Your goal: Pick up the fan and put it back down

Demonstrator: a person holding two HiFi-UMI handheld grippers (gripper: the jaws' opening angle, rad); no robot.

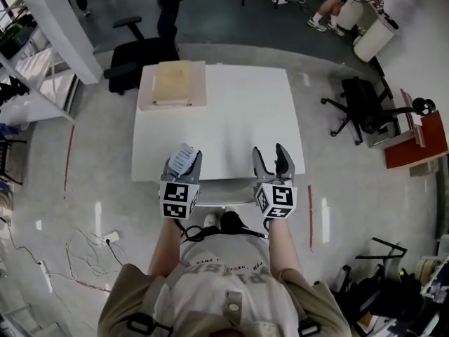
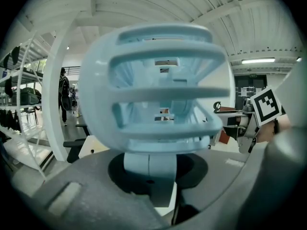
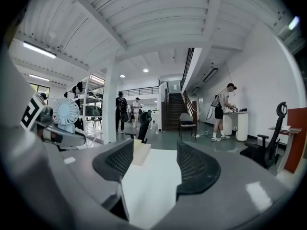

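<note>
A small light-blue handheld fan (image 1: pixel 184 156) stands upright in my left gripper (image 1: pixel 184 167), just above the near left edge of the white table (image 1: pixel 231 111). In the left gripper view the fan's slatted cage (image 2: pixel 153 87) fills the picture, and its stem (image 2: pixel 148 169) is pinched between the jaws of the left gripper (image 2: pixel 151 178). My right gripper (image 1: pixel 272 161) hovers over the table's near right edge, open with nothing between its fingers. The right gripper view shows the right gripper (image 3: pixel 156 164) over bare tabletop, with the fan (image 3: pixel 65 111) off to its left.
A flat beige box (image 1: pixel 173 83) lies on the table's far left corner. A black office chair (image 1: pixel 137 51) stands behind the table and another (image 1: pixel 365 107) to its right. Shelving (image 1: pixel 28 83) lines the left side, and cables (image 1: pixel 84 248) run over the floor.
</note>
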